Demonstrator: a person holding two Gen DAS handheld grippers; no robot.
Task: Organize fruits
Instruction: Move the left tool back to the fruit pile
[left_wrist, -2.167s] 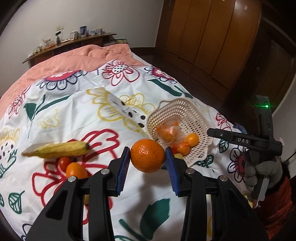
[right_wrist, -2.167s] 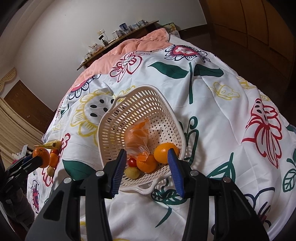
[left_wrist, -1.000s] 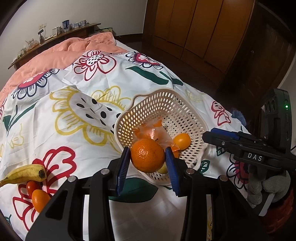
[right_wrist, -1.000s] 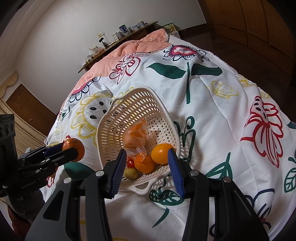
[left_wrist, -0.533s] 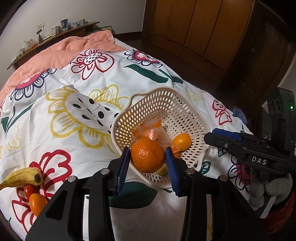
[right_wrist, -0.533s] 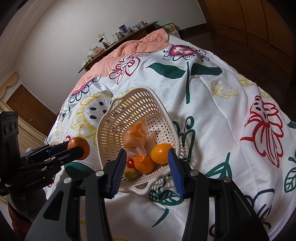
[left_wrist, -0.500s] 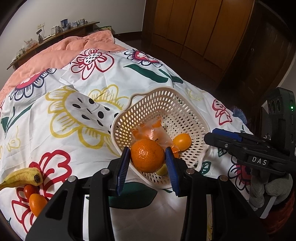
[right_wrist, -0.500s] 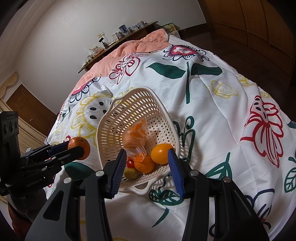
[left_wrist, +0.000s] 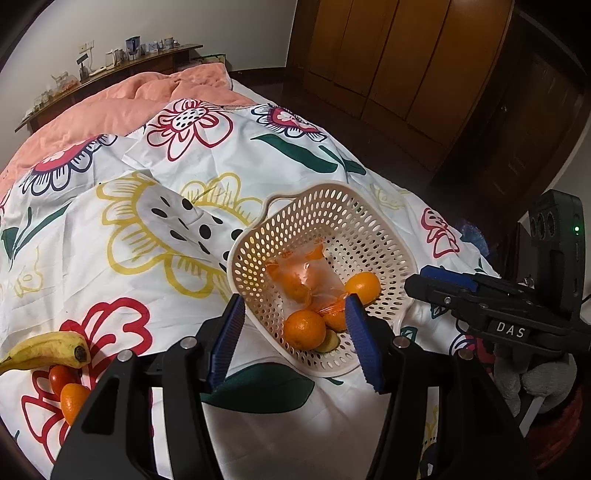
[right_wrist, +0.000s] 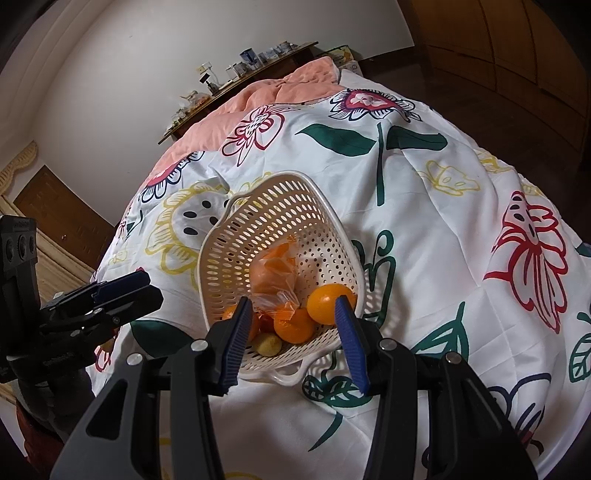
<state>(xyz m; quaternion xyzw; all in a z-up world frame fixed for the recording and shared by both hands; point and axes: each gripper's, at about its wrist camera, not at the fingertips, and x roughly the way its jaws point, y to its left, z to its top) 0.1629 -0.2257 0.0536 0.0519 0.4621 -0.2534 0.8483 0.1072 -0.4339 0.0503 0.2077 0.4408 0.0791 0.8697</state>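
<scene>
The left gripper (left_wrist: 295, 339) hangs over the near rim of the white perforated basket (left_wrist: 369, 218), its blue pads spreading apart with nothing pressed between them — the big orange (left_wrist: 304, 329) lies below in the basket, clear of both pads. Around it sit a crinkled plastic bag of orange pieces (left_wrist: 301, 273) at about twelve o'clock, a smaller orange (left_wrist: 363, 287) toward two o'clock, and a small yellowish fruit (left_wrist: 330, 341) just beside it at four o'clock.

The basket rests on the flowered bedspread (left_wrist: 147, 258). Well off at nine o'clock from it lie a banana (left_wrist: 44, 350), a tomato (left_wrist: 61, 378) and a small orange fruit (left_wrist: 74, 402), touching one another in a little cluster.

The right gripper (right_wrist: 291, 339) hovers above the basket's near edge too, its jaws parted and gripping nothing — fruit shows between them only from behind.
</scene>
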